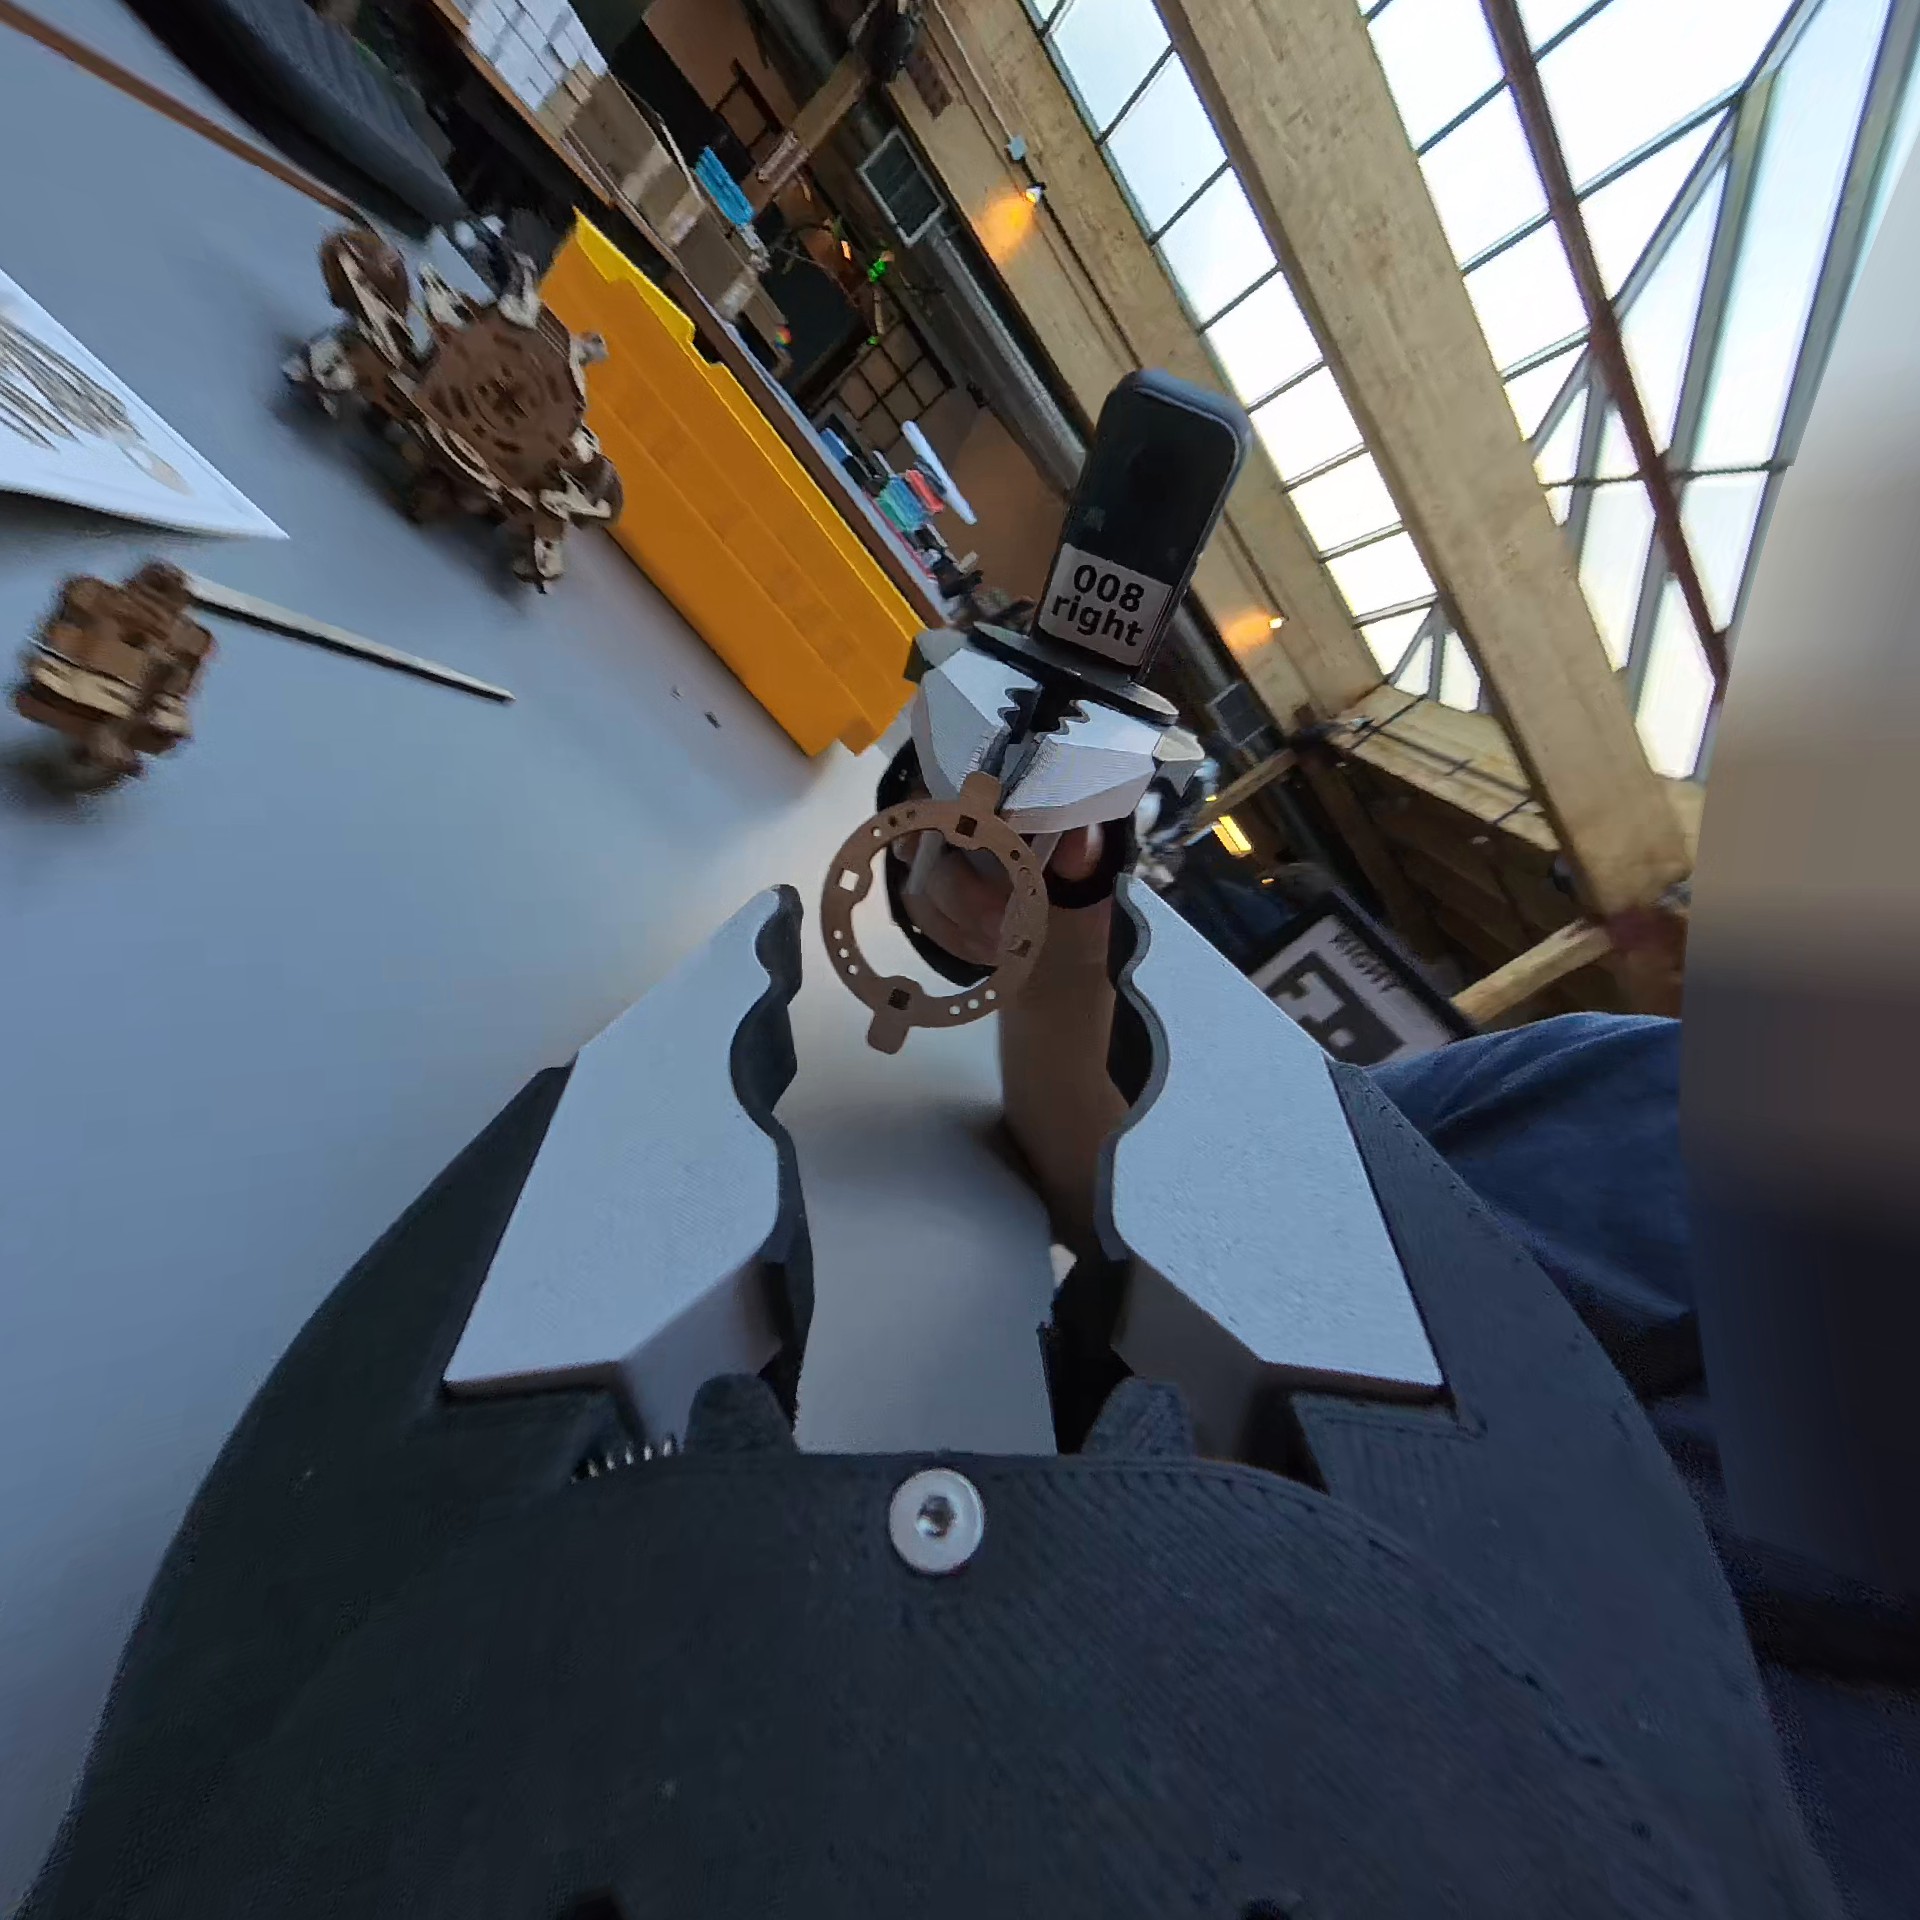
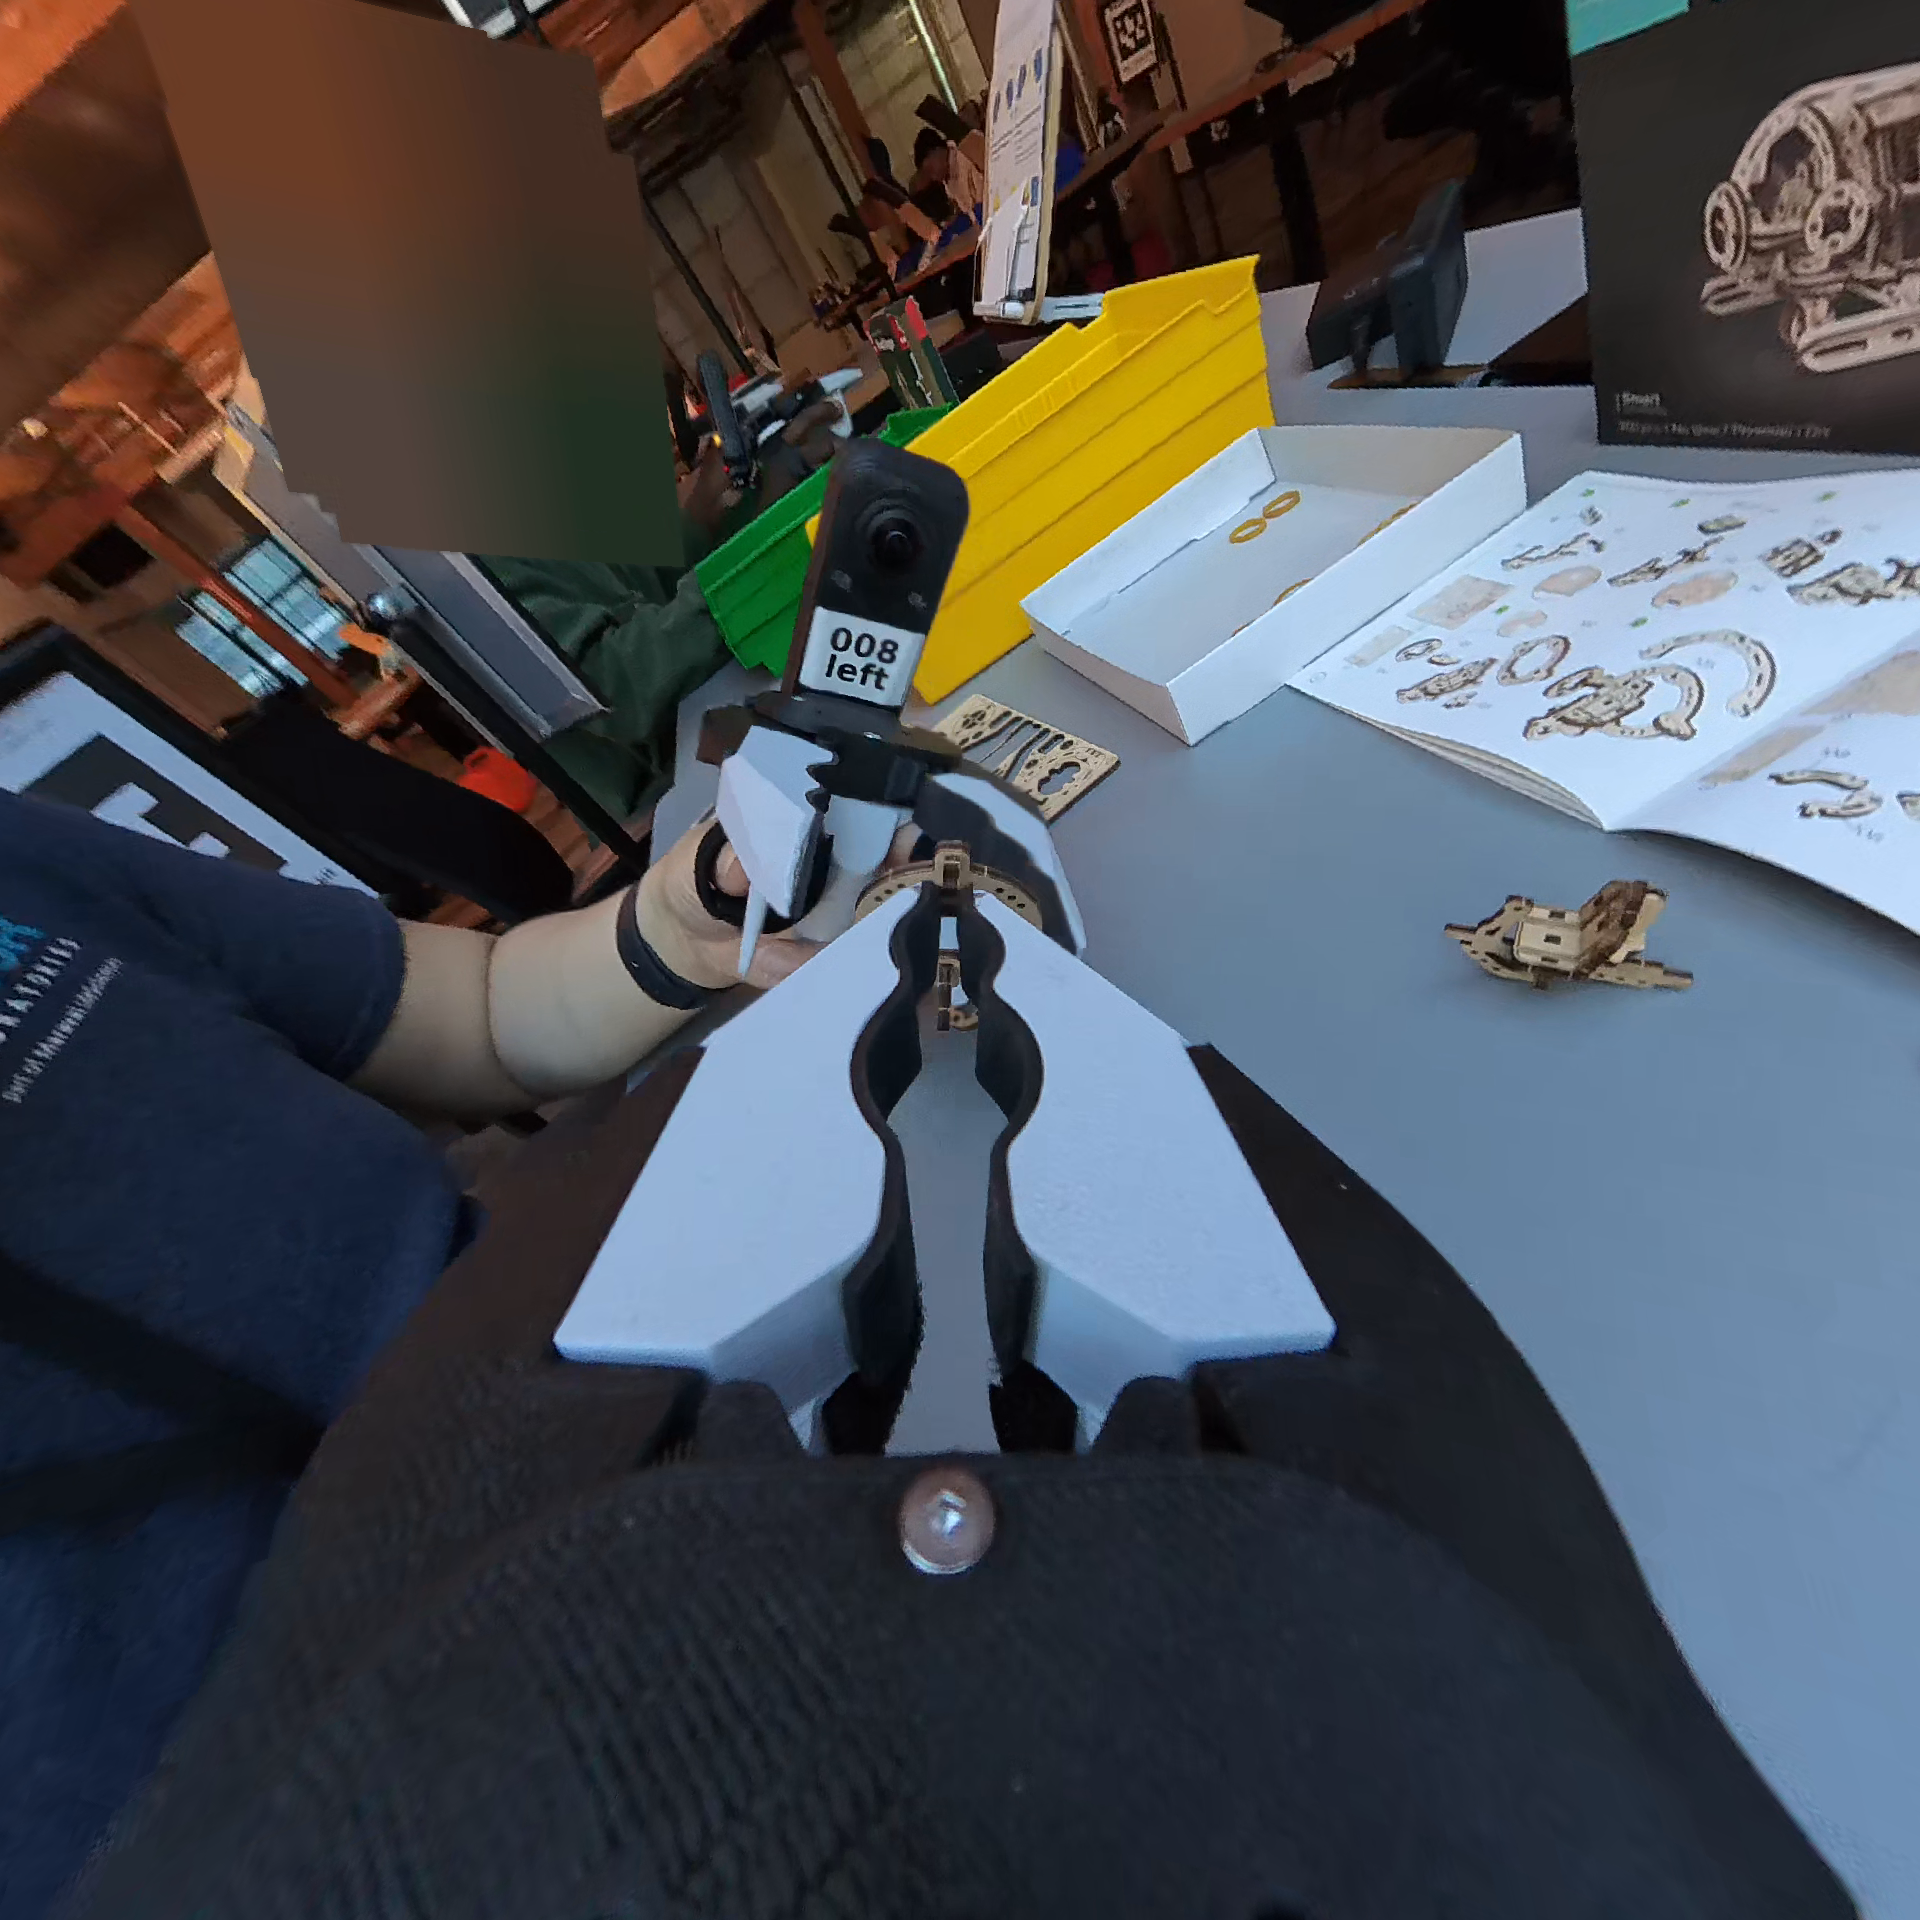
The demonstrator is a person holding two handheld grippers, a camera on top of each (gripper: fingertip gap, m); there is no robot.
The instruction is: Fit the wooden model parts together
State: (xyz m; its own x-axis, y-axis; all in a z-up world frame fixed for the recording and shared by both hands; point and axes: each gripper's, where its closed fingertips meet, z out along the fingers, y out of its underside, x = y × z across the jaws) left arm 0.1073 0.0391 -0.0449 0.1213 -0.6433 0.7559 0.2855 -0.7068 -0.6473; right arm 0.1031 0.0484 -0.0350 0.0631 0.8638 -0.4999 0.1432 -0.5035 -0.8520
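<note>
Right gripper (image 2: 940,914) pinches a wooden ring (image 1: 932,914); left gripper (image 1: 951,925) spread, empty.
Upper right: white tray (image 2: 1195,696) holds small rings (image 2: 1262,520); yellow bin (image 2: 1091,468) contents hidden.

bin (image 2: 1091,488) behind tray (image 2: 1247,623), booklet (image 2: 1662,665) right

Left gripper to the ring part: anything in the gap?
Nothing visible. The left gripper is open and points at the wooden ring, which the right gripper pinches by a tab and holds up above the grey table. Only air lies between them.
</note>
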